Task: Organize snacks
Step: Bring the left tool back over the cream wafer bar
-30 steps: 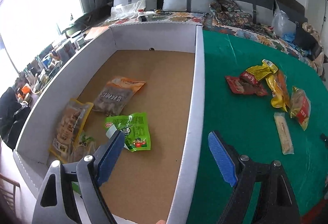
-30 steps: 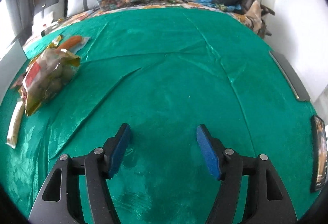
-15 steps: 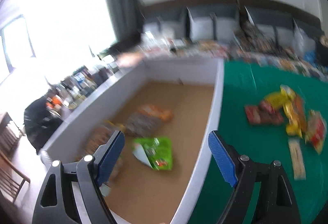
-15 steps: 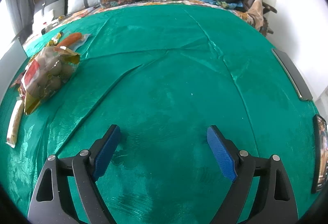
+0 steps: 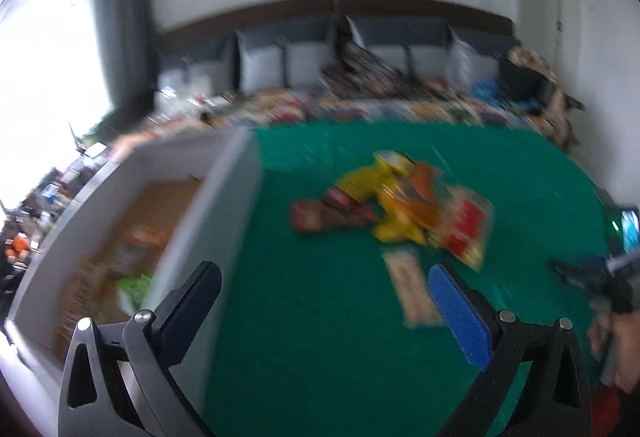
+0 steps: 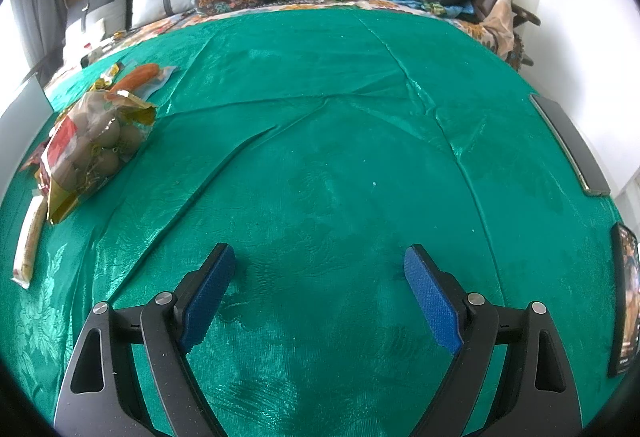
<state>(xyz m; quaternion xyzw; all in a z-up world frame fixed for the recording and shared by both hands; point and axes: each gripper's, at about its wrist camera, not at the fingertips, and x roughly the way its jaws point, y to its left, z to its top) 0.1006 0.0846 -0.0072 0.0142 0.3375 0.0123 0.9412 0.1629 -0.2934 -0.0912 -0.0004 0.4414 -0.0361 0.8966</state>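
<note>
The left gripper (image 5: 324, 301) is hanging wide apart, released and grasping nothing, its blue pads framing bare green cloth (image 5: 320, 337). Its view is smeared by blur, so details are hard to read. Just to its left the white wall of the box (image 5: 224, 197) is running away from it, with several snack packets (image 5: 132, 265) lying inside on the brown floor. Ahead and slightly right of this gripper, the loose snack pile (image 5: 400, 209) is sitting on the cloth, and a long pale packet (image 5: 412, 289) is lying closest, just beside the right pad. The right gripper (image 6: 316, 289) is also spread wide, released and empty, hovering over the green cloth with no snack between its pads. Far to its left a clear bag of round brown snacks (image 6: 92, 145) is resting, with an orange sausage pack (image 6: 138, 77) beyond it and a pale stick packet (image 6: 30, 237) nearer the edge of view. Ahead of the right gripper the cloth is stretching out in creases; to its right two dark flat devices (image 6: 568, 141) are lying near the cloth's border.
</note>
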